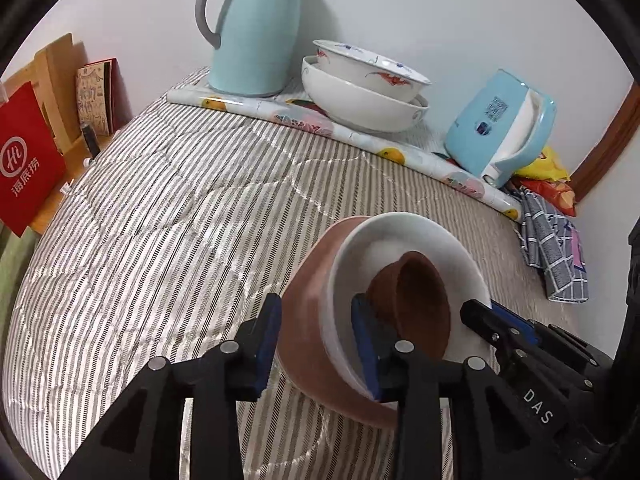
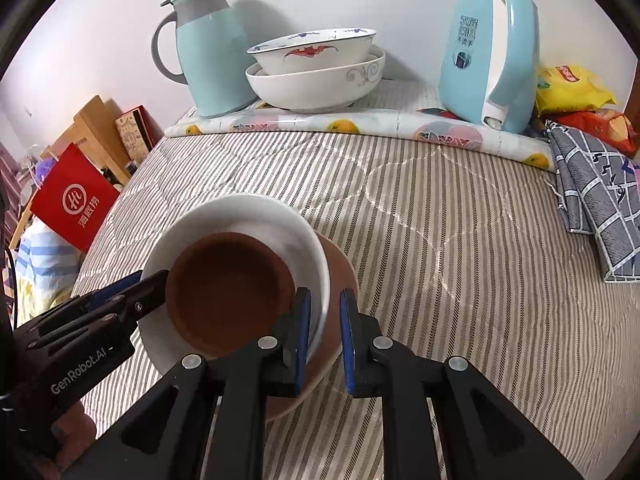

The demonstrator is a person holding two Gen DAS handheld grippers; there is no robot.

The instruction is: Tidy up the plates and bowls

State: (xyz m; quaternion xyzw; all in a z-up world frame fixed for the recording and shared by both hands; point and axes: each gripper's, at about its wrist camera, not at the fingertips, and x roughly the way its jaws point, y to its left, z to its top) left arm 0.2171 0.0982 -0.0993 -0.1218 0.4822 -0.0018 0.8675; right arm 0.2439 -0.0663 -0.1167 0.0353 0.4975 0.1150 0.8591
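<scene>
A pink bowl with a white inside (image 1: 316, 320) (image 2: 248, 220) holds a small brown bowl (image 1: 416, 300) (image 2: 228, 292). My left gripper (image 1: 320, 340) is shut on the pink bowl's rim, one finger outside and one inside; it shows at the lower left of the right wrist view (image 2: 152, 284). My right gripper (image 2: 324, 336) is shut on the opposite rim and shows at the right of the left wrist view (image 1: 480, 320). The bowl looks lifted and tilted over the striped cloth. Two stacked white patterned bowls (image 1: 364, 88) (image 2: 316, 68) stand at the back.
A light-blue thermos jug (image 1: 256, 28) (image 2: 208, 52) and a blue kettle (image 1: 500, 128) (image 2: 488, 56) flank the stacked bowls on a fruit-print mat (image 2: 360, 124). A checked cloth (image 2: 592, 200), snack bags (image 2: 572, 84) and a red bag (image 2: 72, 204) lie at the sides.
</scene>
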